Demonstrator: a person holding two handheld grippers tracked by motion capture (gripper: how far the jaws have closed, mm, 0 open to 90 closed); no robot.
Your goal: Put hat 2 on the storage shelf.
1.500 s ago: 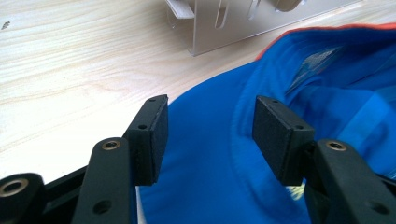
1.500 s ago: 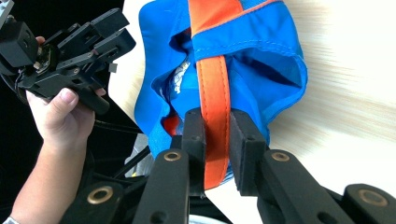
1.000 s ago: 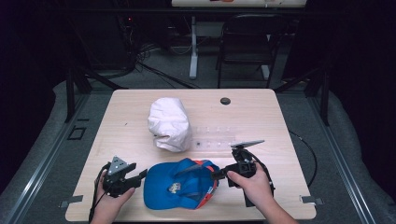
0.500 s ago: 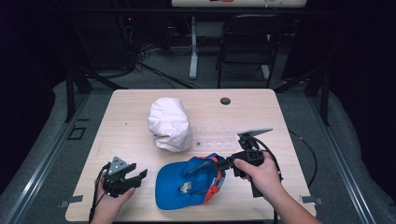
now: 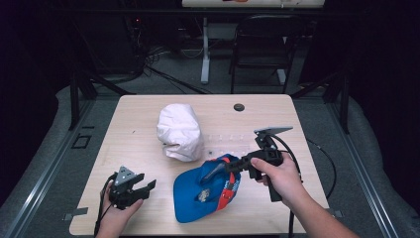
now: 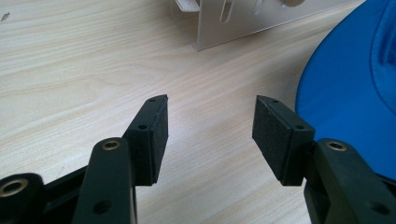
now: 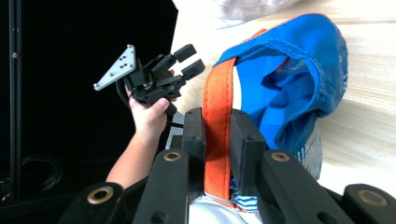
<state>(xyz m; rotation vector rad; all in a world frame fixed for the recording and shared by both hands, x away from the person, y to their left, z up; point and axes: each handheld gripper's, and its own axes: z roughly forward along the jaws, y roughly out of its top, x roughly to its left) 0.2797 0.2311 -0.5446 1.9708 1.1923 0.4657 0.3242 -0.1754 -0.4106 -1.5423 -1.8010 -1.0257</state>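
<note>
- Wooden table [image 5: 138, 134]: its near edge is getting cut off at the bottom of the high view.
- White cap [image 5: 179, 131]: lying mid-table, its brim tucked out of sight.
- Blue cap [image 5: 198, 191]: resting underside-up at the near edge, its inner label too blurred for reading.
- Right gripper [image 5: 231, 167]: jaws clamping the cap's orange strap [image 7: 217, 135].
- Left gripper [image 5: 146, 188]: jaws standing apart, holding nothing, hovering left of the cap.

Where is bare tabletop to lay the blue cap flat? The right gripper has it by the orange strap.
Free: the left strip between the white cap and the left gripper, and the far right corner beyond the black disc. Crowded: the middle, around the blue cap and right gripper.
</note>
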